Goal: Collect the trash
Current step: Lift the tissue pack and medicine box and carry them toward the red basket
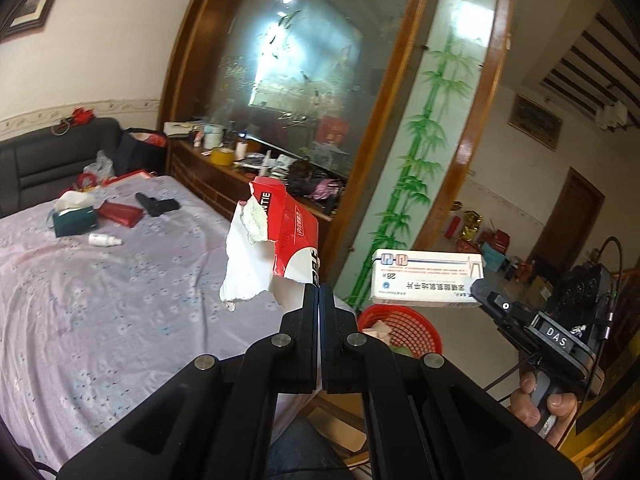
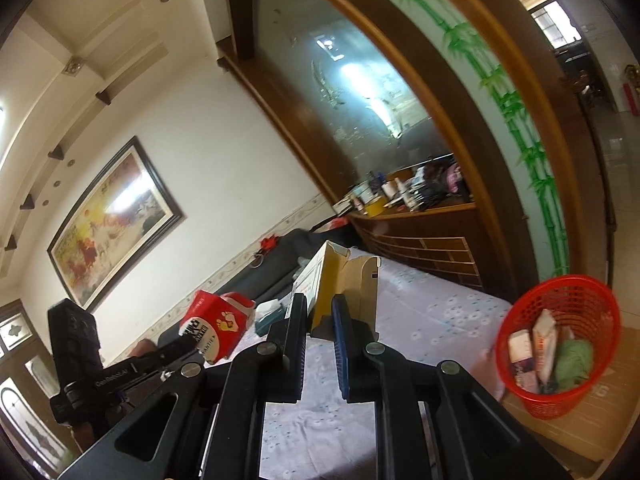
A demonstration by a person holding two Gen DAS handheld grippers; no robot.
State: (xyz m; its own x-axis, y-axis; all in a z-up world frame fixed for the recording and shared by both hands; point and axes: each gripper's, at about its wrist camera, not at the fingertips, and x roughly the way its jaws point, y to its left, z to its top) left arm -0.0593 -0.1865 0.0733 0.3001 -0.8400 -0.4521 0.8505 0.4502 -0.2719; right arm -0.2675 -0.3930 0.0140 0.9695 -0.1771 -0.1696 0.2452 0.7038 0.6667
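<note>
Left tongs [image 1: 319, 296] are pressed shut on a torn red-and-white carton [image 1: 276, 244]. Right tongs [image 2: 319, 312] are clamped on a white medicine box [image 1: 426, 278]. Both look light, crushable cardboard, best pinched at an edge. The red basket [image 2: 560, 344], partly filled, sits below right beside the bed [image 1: 100, 300].

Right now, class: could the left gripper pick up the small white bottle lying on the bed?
Probably not yet. The left gripper is shut on the torn red carton, so its jaws are occupied; the white bottle lies unobstructed on the bed.
</note>
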